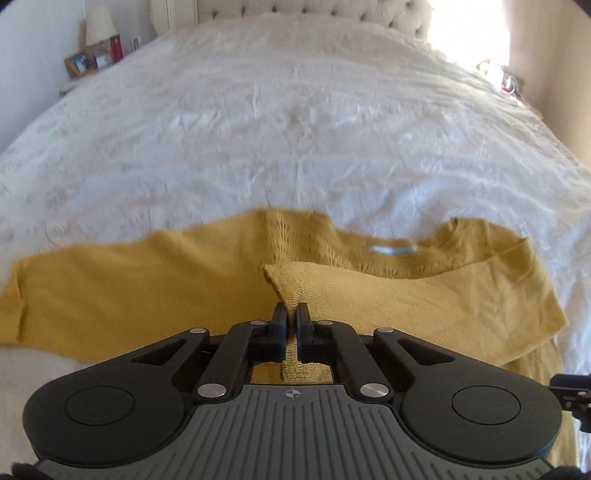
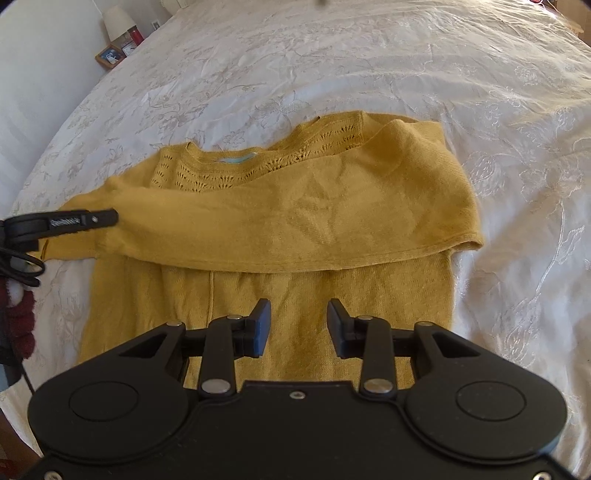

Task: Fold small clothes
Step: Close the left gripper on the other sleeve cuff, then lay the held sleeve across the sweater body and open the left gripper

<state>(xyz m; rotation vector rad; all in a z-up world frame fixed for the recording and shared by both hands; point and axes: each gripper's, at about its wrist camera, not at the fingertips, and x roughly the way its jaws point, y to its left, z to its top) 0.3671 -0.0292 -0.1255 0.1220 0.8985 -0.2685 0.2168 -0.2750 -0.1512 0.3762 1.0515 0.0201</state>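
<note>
A mustard-yellow knit sweater [image 2: 295,206] lies spread on the white bedspread [image 2: 369,66], its lacy neckline and pale blue label toward the headboard. One sleeve is folded across the chest toward the left. In the left wrist view my left gripper [image 1: 291,314] is shut on the cuff end of that sleeve [image 1: 295,291], with knit fabric pinched between the jaws and lifted slightly. The same sweater [image 1: 147,277] stretches to both sides. The left gripper's finger [image 2: 99,218] shows at the sleeve's tip in the right wrist view. My right gripper [image 2: 299,317] hovers open over the sweater's lower body, nothing between its fingers.
The wide bedspread [image 1: 295,129] runs back to a tufted headboard [image 1: 314,11]. A nightstand at the far left carries a lamp [image 1: 99,27], a red bottle and framed photos. A dark red fuzzy sleeve [image 2: 20,325] and a black cable sit at the left edge.
</note>
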